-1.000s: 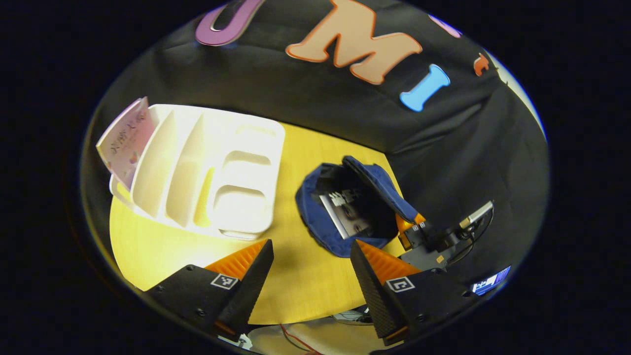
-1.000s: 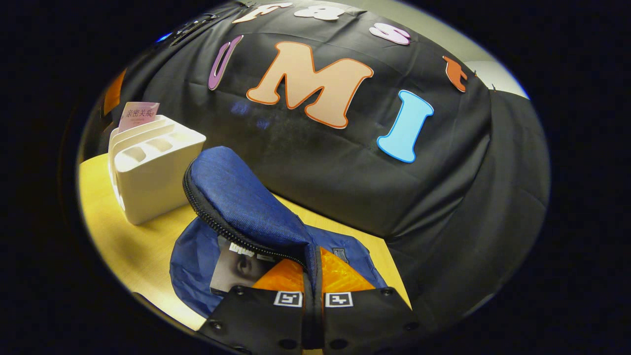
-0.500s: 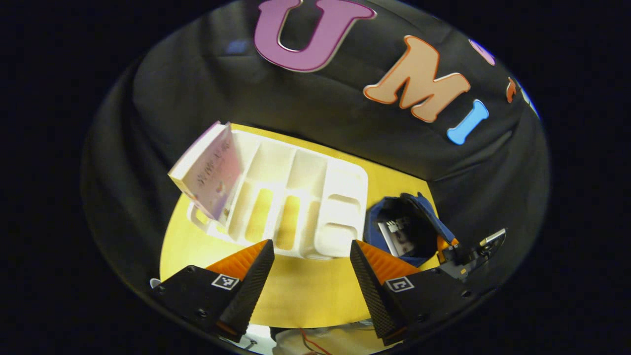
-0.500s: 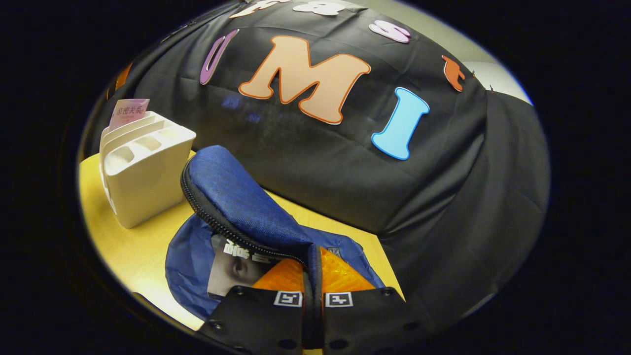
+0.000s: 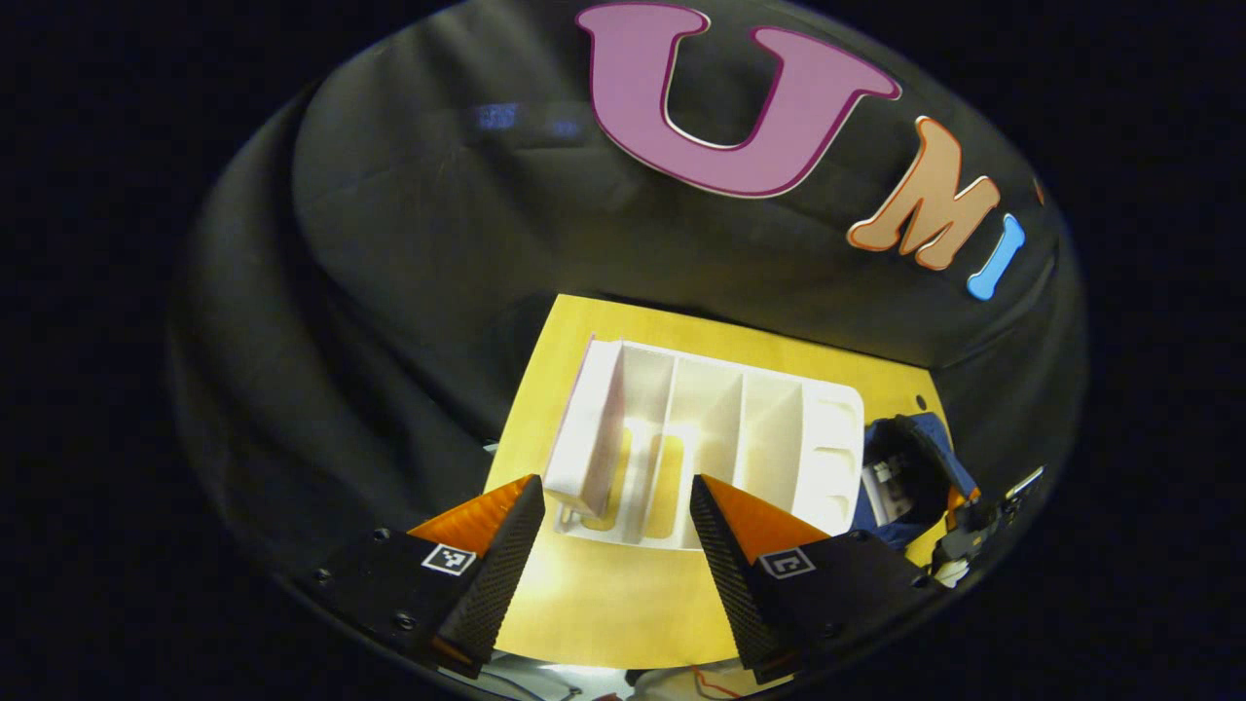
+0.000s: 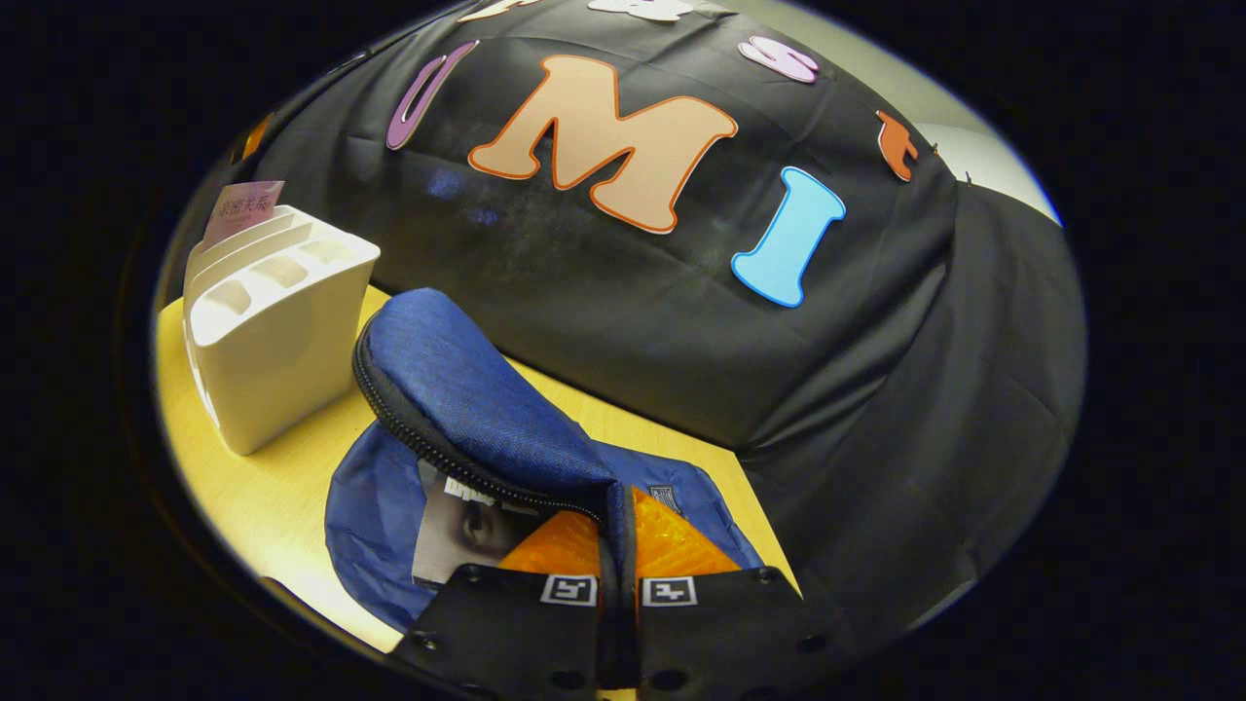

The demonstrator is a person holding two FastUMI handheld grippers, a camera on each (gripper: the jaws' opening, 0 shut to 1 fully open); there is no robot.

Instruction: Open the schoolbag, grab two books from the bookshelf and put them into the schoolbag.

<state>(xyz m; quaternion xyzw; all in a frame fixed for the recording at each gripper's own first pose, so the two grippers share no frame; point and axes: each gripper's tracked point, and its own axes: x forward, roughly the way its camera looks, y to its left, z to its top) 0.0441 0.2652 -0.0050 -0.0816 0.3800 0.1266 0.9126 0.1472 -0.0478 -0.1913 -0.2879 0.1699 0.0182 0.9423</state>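
Left gripper view looks down on the white bookshelf, which stands on the yellow table. The left gripper hangs above the table with its fingers wide apart and nothing between them. A book with a pink cover stands in the outermost slot of the bookshelf, at about 11 o'clock from the gripper. The blue schoolbag lies at 3 o'clock, just beside the bookshelf.

In the right gripper view, the right gripper has its fingers pressed together on the schoolbag flap and holds it up, so the bag is open. Inside it lies a book with a grey cover. At 10 o'clock stands the bookshelf with the pink book.
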